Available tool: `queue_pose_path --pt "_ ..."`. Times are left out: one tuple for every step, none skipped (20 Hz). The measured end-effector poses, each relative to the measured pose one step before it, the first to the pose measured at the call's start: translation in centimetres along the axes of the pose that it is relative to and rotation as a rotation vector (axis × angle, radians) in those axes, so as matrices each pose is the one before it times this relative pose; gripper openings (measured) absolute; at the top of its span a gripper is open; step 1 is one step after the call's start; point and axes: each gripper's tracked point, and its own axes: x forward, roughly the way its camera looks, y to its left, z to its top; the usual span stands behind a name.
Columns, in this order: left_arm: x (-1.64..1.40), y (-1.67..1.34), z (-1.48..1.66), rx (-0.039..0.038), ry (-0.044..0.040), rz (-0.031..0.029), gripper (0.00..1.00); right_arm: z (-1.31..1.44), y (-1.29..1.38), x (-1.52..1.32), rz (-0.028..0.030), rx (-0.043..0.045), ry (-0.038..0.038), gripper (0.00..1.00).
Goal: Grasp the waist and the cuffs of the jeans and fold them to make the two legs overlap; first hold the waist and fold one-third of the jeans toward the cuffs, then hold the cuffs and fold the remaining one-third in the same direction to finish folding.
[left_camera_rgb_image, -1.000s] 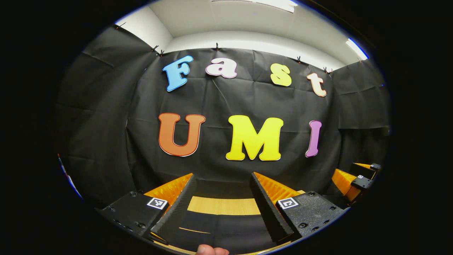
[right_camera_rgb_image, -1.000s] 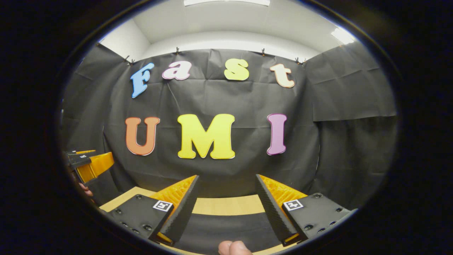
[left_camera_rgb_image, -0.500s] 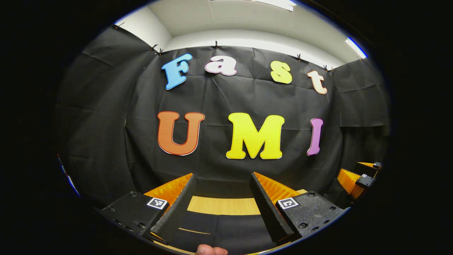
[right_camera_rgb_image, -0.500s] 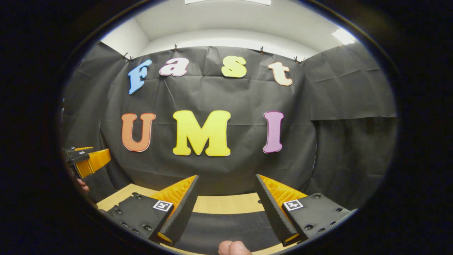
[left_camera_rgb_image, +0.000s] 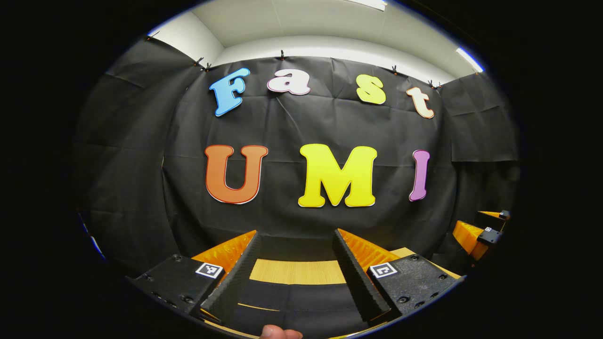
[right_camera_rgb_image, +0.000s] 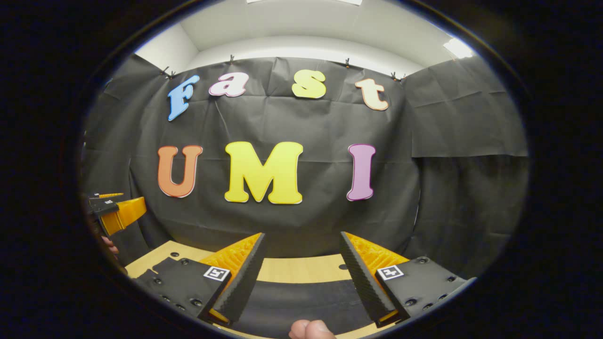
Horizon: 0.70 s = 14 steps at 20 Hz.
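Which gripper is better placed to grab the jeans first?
Neither clearly, left or right: the left gripper and right gripper are both open, side by side, with dark fabric below each.

Recording booth, black cloth walls (left_camera_rgb_image: pixel 132 155), wooden tabletop (right_camera_rgb_image: pixel 301 270), ceiling lights (right_camera_rgb_image: pixel 454 47)

Dark jeans (right_camera_rgb_image: pixel 301 301) — flat on table, low between fingers, little visible

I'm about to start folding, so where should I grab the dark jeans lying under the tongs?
The jeans lie flat on the table, so probably tip the open left tongs and right tongs down and pinch the straight far edge from above, one finger sliding under. Waist or cuffs there: cannot tell.
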Motion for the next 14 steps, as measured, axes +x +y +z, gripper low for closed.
queue_pose_path --pt "0.099 0.028 0.000 -0.00478 -0.00329 0.01131 0.97 0.104 -0.441 0.273 0.00158 -0.00066 -0.00353 1.00" --pt "0.123 -0.225 -0.049 -0.00598 0.00074 0.00594 0.89 -0.180 -0.468 0.277 0.00333 0.00274 -0.00098 0.97" --pt "0.014 -0.072 -0.180 -0.00318 0.00487 0.01039 0.97 -0.188 -0.590 0.424 0.00321 0.00462 0.00464 0.97" --pt "-0.045 0.133 -0.458 0.00042 0.00716 0.01268 0.97 -0.338 -0.622 0.386 0.00377 0.00399 0.00729 0.97" --pt "-0.062 0.147 -0.471 0.00113 0.01288 0.01497 0.97 -0.261 -0.759 0.315 0.00200 0.00396 0.00700 0.97" --pt "-0.050 0.196 -0.493 -0.00152 0.01241 0.01960 0.97 -0.379 -0.754 0.314 0.00274 0.00319 0.00889 0.97" --pt "0.024 0.349 -0.782 -0.00299 0.02283 0.02041 0.89 -0.369 -0.862 0.300 0.00115 -0.00130 0.00847 0.97" --pt "-0.093 0.332 -1.196 0.00043 0.03196 0.02166 0.97 -0.565 -0.769 0.323 -0.00060 -0.00538 0.00761 0.97" --pt "-0.045 0.469 -1.242 -0.00096 0.02698 0.02007 0.97 -0.662 -0.867 0.451 -0.00544 -0.00761 0.01845 0.97" --pt "-0.115 0.661 -1.006 0.00096 0.03025 0.01905 0.98 -0.992 -0.870 0.273 -0.00912 -0.00484 0.02635 0.94" --pt "-0.056 0.622 -0.881 0.00066 0.02599 0.01613 0.97 -0.822 -0.837 0.166 -0.01217 -0.00124 0.02850 0.94" --pt "-0.003 0.587 -0.521 -0.00322 0.01697 0.01506 0.97 -0.850 -0.808 0.252 -0.01376 -0.00184 0.02503 0.97" --pt "0.155 0.728 -0.694 -0.00796 0.02028 0.01263 0.97 -0.807 -0.812 0.203 -0.01482 -0.00476 0.02471 0.94" --pt "0.182 0.797 -0.705 -0.01316 0.02503 0.01186 0.97 -0.879 -0.648 0.201 -0.01386 -0.00719 0.02627 0.94"
